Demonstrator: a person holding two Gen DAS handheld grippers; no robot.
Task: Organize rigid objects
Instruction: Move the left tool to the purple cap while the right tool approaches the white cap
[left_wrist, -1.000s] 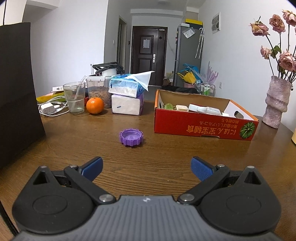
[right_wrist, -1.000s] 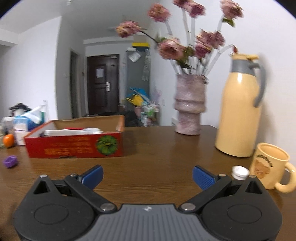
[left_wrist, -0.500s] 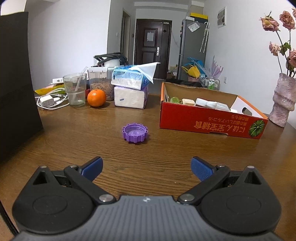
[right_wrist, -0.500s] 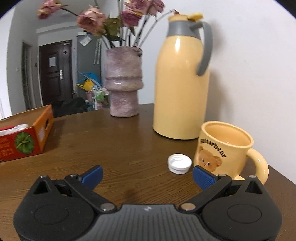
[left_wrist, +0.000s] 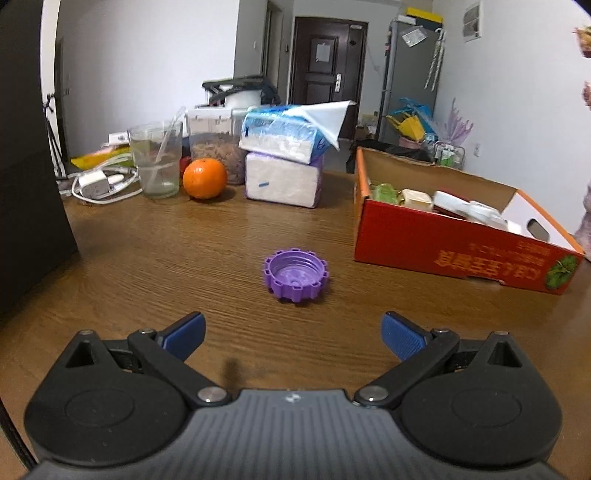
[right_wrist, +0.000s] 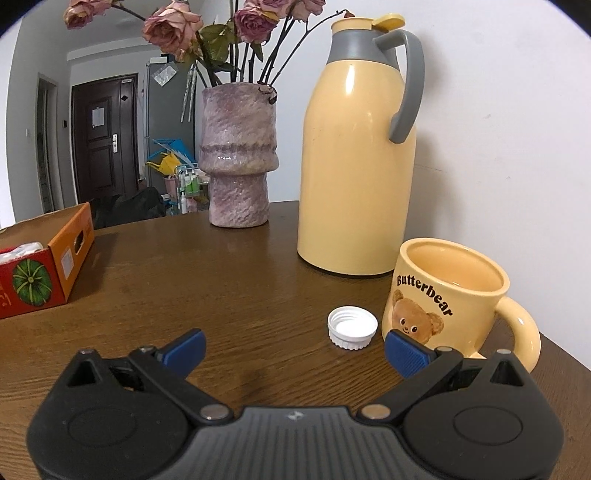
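A red cardboard box (left_wrist: 458, 247) sits on the wooden table (left_wrist: 184, 258). Both the left gripper (left_wrist: 291, 332) and right gripper (right_wrist: 293, 349) gape apart, holding nothing. Purple cap (left_wrist: 295, 274) lies ahead of the left gripper; white cap (right_wrist: 352, 326) sits beside the yellow mug (right_wrist: 448, 295).

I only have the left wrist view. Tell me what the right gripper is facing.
Observer: The right gripper faces a white bottle cap lying open side up on the wooden table, jaws open and empty.
Operator: Give me what stands next to that cap.
Observer: A yellow Butterbear mug stands just right of it; I cannot tell if they touch.
Operator: Report anything tall behind it.
Observer: A yellow thermos jug stands upright behind the mug, with a purple vase of dried roses to its left.
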